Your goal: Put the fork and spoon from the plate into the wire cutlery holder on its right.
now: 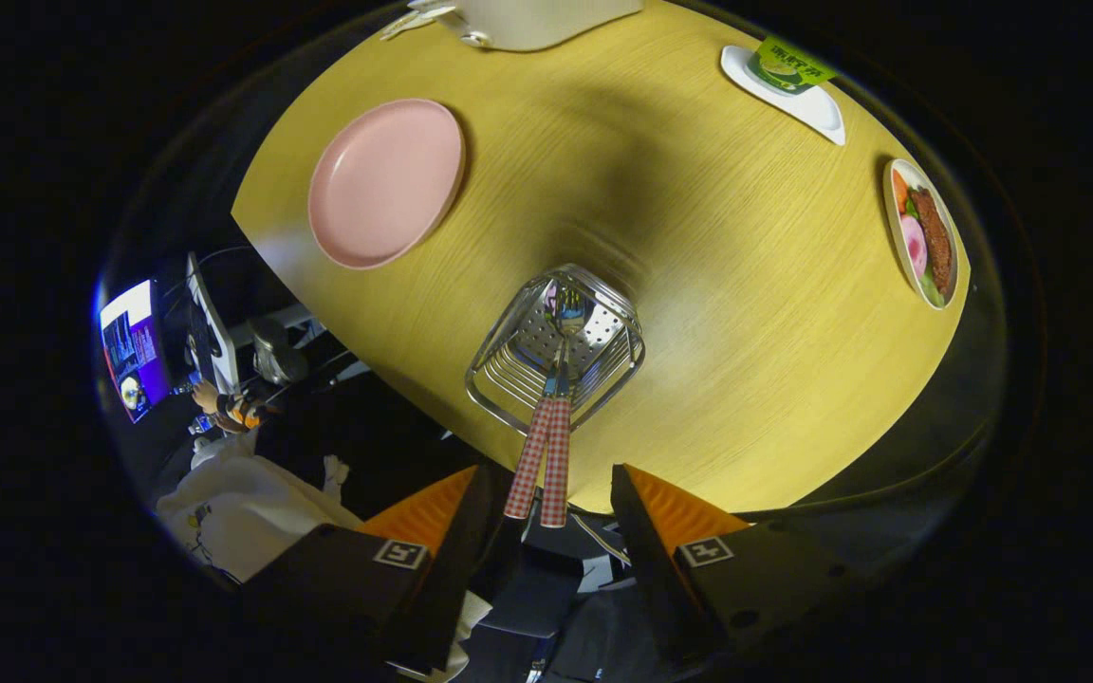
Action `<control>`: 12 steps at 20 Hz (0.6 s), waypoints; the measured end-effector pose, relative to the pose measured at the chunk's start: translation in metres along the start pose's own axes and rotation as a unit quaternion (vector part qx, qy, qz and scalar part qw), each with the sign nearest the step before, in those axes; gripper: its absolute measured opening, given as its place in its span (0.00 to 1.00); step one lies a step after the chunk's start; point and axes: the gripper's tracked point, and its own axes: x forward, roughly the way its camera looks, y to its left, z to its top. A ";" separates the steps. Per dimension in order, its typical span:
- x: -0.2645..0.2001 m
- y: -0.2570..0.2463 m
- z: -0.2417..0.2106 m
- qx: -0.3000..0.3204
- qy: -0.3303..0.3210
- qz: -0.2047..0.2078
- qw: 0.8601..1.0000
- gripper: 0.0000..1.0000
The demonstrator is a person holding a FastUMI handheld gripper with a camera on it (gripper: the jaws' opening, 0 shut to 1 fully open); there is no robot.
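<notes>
My gripper (551, 517) hangs above the table with its fingers (456, 531) spread apart, gripping nothing; the ends of two checked handles sit in the gap between them, touching neither finger as far as I can see. Just ahead of the fingers stands the wire cutlery holder (509, 375), a shiny metal basket with a perforated floor and ribbed wire walls, seen from above. The fork (529, 460) and spoon (557, 455) both stand in it, heads down, their red-and-white checked handles side by side and sticking up out of the rim; I can make out the spoon's bowl gleaming against the holder's floor, the fork's tines not clearly. Beyond the holder and off to the left lies the pink plate (385, 182), bare. The wooden table (755, 313) is yellow-toned. Further out to the right: a dish of food (924, 235); beyond it, a green-lidded cup (793, 66) on a white tray.
</notes>
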 end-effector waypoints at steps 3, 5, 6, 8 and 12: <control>-0.017 0.007 -0.001 0.024 -0.053 0.014 0.998 1.00; -0.029 0.009 -0.006 0.031 -0.078 0.015 0.996 0.99; -0.036 0.009 -0.006 0.032 -0.096 0.012 0.995 1.00; -0.053 0.016 -0.003 0.044 -0.146 0.021 0.988 1.00; -0.092 0.012 0.020 0.071 -0.305 -0.016 0.949 1.00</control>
